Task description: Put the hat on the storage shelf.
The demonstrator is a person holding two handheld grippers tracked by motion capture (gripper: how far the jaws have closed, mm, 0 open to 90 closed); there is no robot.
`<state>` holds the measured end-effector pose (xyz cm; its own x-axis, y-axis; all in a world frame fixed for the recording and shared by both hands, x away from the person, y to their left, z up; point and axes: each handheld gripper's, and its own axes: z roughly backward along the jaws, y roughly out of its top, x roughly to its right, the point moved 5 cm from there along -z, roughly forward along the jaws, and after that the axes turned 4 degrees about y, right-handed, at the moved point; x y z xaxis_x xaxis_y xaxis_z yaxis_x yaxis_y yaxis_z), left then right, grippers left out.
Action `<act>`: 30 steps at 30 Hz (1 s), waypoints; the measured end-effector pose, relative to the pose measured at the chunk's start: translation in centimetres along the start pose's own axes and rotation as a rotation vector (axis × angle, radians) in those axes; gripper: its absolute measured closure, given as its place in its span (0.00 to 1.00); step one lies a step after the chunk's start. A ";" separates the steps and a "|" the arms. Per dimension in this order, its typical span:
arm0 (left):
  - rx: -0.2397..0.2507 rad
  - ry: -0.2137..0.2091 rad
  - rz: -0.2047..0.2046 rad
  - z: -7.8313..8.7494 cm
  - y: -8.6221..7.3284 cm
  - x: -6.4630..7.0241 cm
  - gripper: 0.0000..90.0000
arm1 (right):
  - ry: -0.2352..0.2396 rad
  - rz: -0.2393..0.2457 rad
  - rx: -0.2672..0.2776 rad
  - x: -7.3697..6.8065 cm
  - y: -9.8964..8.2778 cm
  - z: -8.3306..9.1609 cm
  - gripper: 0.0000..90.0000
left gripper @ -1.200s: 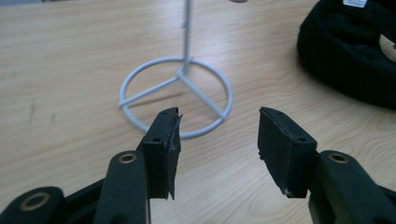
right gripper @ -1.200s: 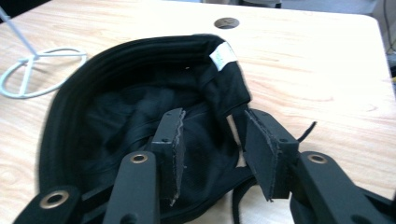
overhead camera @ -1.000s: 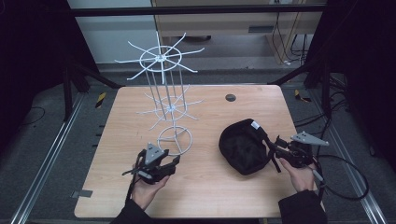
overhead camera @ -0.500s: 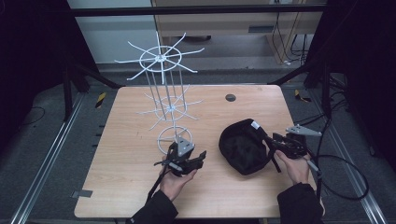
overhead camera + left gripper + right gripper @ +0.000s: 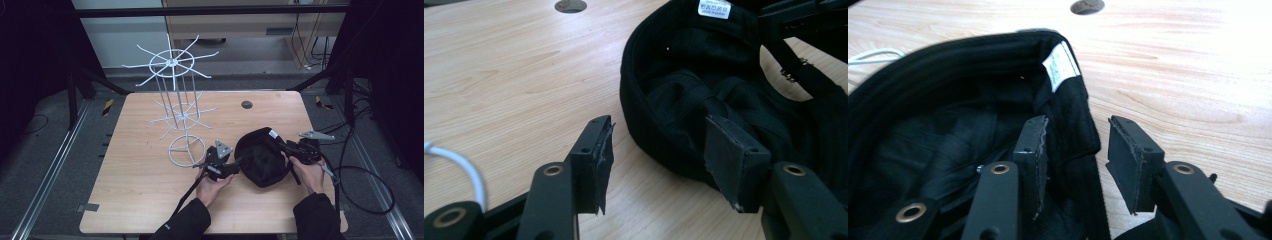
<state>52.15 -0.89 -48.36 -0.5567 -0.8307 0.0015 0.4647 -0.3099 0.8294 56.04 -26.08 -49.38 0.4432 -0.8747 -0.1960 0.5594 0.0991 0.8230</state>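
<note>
The left tool [image 5: 235, 162] has slid right across the desk [image 5: 140, 200] from its near-left spot to the cap's [image 5: 260, 160] left rim, its jaws spread and just opening wider, straddling the rim without pinching. The right tool [image 5: 280, 145] straddles the far-right rim, not visibly pressing. The cap lies upside down, right of the wire rack [image 5: 175, 95]. A two-handed lift looks near.

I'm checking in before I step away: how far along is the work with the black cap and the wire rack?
Done: little so far. The black cap lies upside down on the table, apart from the white wire rack. In hand: the right gripper has its jaws straddling the cap's rim without pressing; the left gripper, its jaws just opening, straddles the opposite edge. Left: gripping, lifting, and probably hanging it on the rack.
</note>
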 end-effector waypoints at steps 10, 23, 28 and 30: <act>-0.090 0.010 0.039 -2.4 -0.8 0.0 0.67 | 0.039 -0.003 -0.019 0.1 -0.3 -0.9 0.83; -0.098 0.036 0.052 -2.8 -1.7 -1.1 0.84 | 0.103 0.117 0.088 -3.3 1.7 2.3 0.94; -0.071 0.044 0.080 -3.0 -1.7 -1.7 0.88 | 0.172 0.191 0.164 -6.0 2.8 4.3 0.94; -0.062 0.048 0.083 -3.0 -1.7 -1.9 0.88 | 0.200 0.219 0.170 -7.1 3.0 4.6 0.94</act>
<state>54.47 -0.17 -51.46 -0.4818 -0.8753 0.0410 0.5502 -0.2658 0.7916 51.31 -21.76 -43.08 0.6780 -0.7293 -0.0918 0.3182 0.1786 0.9310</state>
